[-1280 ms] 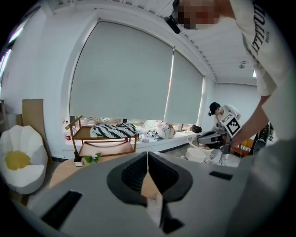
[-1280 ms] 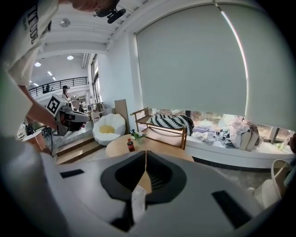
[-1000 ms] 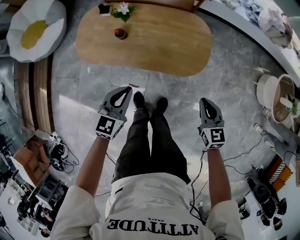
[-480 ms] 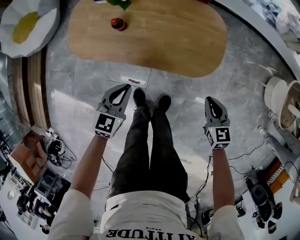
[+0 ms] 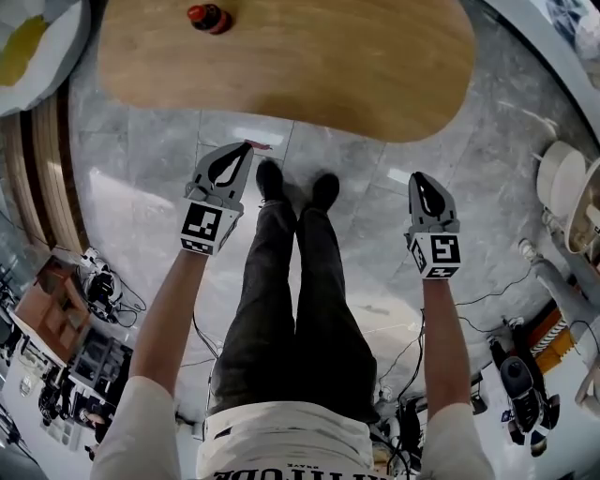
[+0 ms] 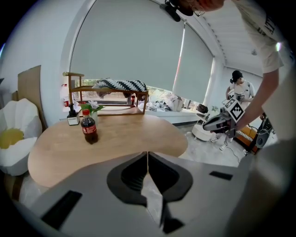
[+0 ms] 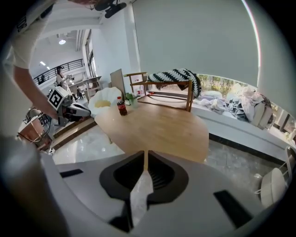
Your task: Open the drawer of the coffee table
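The coffee table [image 5: 309,66] stands at 12 o'clock from the person, just beyond the two black shoes [image 5: 272,178] on the grey stone floor [image 5: 141,216]. Its worktop is light wood with a soft grain and a rounded, bean-like outline, the near edge curving in a little toward the person. From here I see only the upper face and the thin rim; the drawer itself I cannot make out in any view. On the worktop, toward 11 o'clock, a cola bottle [image 5: 208,17] stands upright with a red cap and red label, and it is filled with dark drink almost to the neck. In the left gripper view a little pot with green leaves [image 6: 90,108] and a small black object [image 6: 71,118] stand behind the bottle, at the far edge. Beyond the table there is a wooden rack [image 7: 159,92] with a black-and-white striped blanket [image 7: 178,75] lying over it. At 10 o'clock a white petal-shaped seat [image 5: 42,56] with a yellow middle rests on the floor. The left claw [image 5: 247,146] hangs at 11 o'clock and the right claw [image 5: 418,176] at 1 o'clock, both short of the table edge and pointing toward it. The left claw is fully closed, tip on tip, with nothing in it. The right claw is also closed and empty, with only a very thin line between its tips.
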Motion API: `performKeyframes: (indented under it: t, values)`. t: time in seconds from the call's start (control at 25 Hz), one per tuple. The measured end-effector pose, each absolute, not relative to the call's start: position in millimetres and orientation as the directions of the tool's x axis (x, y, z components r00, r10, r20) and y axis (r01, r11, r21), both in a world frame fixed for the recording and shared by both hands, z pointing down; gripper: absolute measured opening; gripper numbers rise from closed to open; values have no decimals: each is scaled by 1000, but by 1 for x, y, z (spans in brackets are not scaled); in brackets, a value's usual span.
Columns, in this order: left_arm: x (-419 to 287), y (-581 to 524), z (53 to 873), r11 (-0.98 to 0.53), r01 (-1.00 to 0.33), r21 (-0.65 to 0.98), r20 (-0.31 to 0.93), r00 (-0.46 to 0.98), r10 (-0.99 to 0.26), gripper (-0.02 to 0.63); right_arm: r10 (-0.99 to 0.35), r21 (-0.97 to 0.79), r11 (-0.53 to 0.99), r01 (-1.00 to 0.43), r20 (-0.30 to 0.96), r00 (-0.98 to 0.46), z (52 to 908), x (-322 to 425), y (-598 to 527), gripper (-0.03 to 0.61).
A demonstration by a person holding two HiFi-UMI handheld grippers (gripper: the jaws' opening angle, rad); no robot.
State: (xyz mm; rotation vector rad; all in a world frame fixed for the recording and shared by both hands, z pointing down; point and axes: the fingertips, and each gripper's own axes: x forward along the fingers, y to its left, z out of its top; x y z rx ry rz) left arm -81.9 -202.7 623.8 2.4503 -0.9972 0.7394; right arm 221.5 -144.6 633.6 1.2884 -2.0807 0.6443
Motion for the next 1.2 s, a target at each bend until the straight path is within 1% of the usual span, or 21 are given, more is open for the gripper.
performKeyframes:
  t: [0.08, 0.4, 0.56, 0.8, 0.84, 0.92, 0.96, 1.12, 1.2]
  values:
    - [-84, -198, 643, -667, -728, 157, 614, 601, -511, 21, -598, -92, 407, -909, 725, -341, 654, 224, -138, 58]
    - [-96, -195, 716, -616, -771, 163, 648, 555, -522, 23, -552, -121, 395, -910, 761, -341, 727, 227, -127, 91]
    - [-96, -191, 751, -621, -766, 163, 662, 552, -507, 23, -524, -129, 389, -912, 783, -335, 766, 230, -119, 97]
    - [-95, -190, 792, -611, -773, 172, 675, 544, -499, 25, -522, -124, 372, -920, 792, -318, 805, 239, -122, 133]
    - [-95, -191, 798, -612, -773, 168, 678, 541, -498, 37, -525, -123, 372, -920, 789, -318, 809, 239, -124, 137]
    - [-94, -192, 807, -625, -765, 157, 678, 543, -495, 100, -533, -112, 374, -921, 786, -313, 818, 241, -129, 147]
    - [-94, -193, 810, -633, -759, 152, 676, 547, -494, 120, -539, -104, 372, -922, 785, -306, 821, 243, -130, 158]
    - [-96, -201, 819, -622, -769, 147, 667, 541, -512, 158, -568, -71, 335, -939, 780, -262, 834, 254, -137, 216]
    - [-98, -210, 823, -609, -780, 143, 653, 537, -534, 184, -578, -58, 314, -948, 780, -239, 840, 259, -140, 262]
